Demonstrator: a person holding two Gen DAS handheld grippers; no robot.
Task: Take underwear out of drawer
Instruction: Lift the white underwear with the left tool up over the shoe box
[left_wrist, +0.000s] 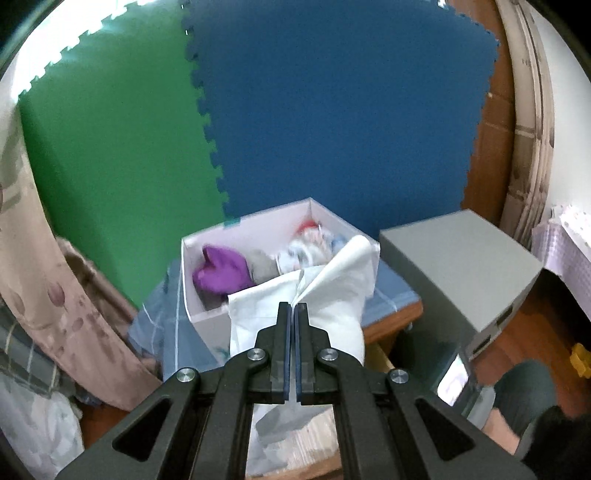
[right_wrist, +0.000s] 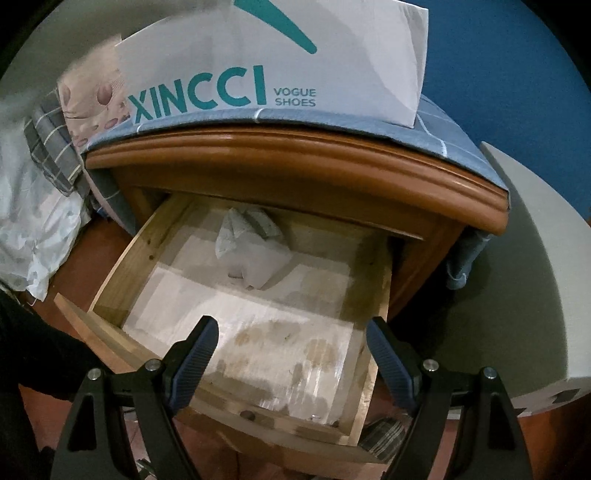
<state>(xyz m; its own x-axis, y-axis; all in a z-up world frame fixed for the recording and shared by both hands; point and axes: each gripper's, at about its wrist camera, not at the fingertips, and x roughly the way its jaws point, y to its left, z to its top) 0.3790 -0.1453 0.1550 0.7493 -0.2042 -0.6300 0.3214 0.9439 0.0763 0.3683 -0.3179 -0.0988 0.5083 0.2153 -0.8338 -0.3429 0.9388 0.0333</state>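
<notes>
The left gripper (left_wrist: 296, 308) is pinched tight on white underwear (left_wrist: 325, 295) — it hangs above the open shoe box (left_wrist: 207, 317). The right gripper (right_wrist: 291, 343) has its jaws wide apart over the open drawer (right_wrist: 110, 273) — some pale cloth (right_wrist: 251, 240) lies at the back.

my left view is brighter, with white glare blown out along the top left edge above the green mat (left_wrist: 110, 155). the shoe box (left_wrist: 207, 317) and the clothes in it are smeared by motion blur. my right view is dimmer, with the drawer (right_wrist: 122, 258) back in shadow. both bend hard at black rounded corners.
</notes>
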